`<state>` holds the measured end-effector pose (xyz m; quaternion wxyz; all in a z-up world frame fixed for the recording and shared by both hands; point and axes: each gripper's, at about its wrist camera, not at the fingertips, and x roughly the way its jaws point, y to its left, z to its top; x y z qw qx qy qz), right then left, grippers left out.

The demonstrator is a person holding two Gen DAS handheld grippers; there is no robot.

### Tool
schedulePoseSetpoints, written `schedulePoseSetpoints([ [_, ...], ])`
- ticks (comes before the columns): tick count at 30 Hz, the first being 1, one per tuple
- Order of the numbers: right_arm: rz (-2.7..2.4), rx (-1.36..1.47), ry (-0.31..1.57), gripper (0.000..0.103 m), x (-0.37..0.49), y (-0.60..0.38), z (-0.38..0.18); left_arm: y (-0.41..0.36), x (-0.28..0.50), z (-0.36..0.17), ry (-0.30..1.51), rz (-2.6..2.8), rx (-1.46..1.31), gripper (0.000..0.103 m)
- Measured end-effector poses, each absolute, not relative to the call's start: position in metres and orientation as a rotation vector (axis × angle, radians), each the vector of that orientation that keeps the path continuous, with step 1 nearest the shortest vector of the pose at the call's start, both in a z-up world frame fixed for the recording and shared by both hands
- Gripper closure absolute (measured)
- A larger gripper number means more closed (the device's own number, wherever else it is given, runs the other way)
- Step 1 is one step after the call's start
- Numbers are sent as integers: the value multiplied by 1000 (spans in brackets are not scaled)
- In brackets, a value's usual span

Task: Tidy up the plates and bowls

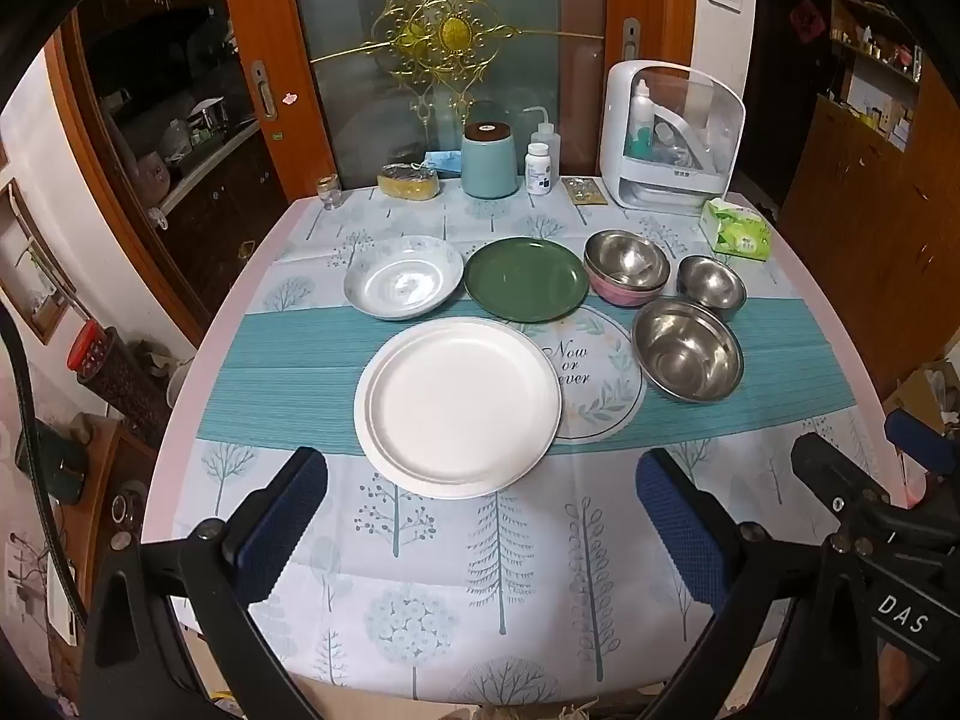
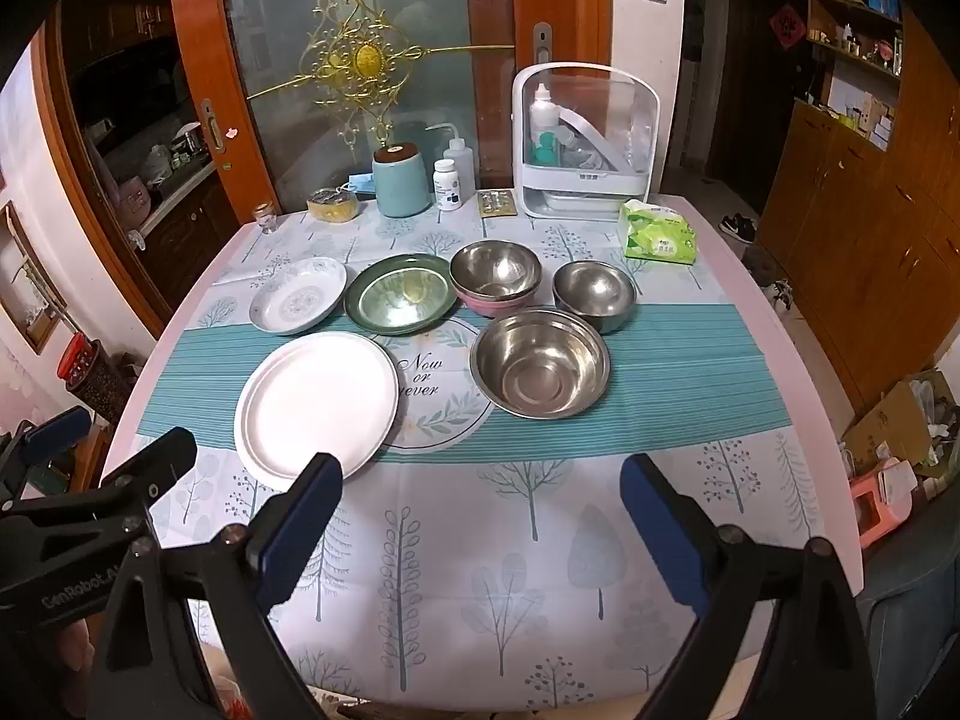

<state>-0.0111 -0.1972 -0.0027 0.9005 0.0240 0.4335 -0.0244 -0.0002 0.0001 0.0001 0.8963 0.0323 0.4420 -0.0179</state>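
Note:
A large white plate (image 1: 457,407) (image 2: 317,407) lies nearest me. Behind it are a patterned white plate (image 1: 403,277) (image 2: 298,295) and a green plate (image 1: 526,278) (image 2: 398,293). To the right stand a steel bowl nested in a pink bowl (image 1: 626,267) (image 2: 495,277), a small steel bowl (image 1: 711,283) (image 2: 594,294) and a large steel bowl (image 1: 687,356) (image 2: 540,362). My left gripper (image 1: 480,474) is open and empty, just short of the white plate. My right gripper (image 2: 480,480) is open and empty above the near tablecloth.
Along the table's far edge stand a small glass (image 1: 329,189), a sponge (image 1: 408,182), a teal canister (image 1: 489,159), a pill bottle (image 1: 537,168), a white storage box (image 1: 672,138) and a green tissue pack (image 1: 737,231). A glass door is behind.

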Motion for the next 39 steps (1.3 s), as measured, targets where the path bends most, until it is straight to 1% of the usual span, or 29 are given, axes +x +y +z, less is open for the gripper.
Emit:
schedulePoseSetpoints([
  [20,-48,55,898,8,-9,-198,-5,3,4,9,925,-55,44,1],
  [22,-48,55,896,8,-10,-199,-4,5,3,0,924,-58,34,1],
  [39,-52,57,901,8,-6,-199,-4,3,3,5,901,-91,16,1],
])
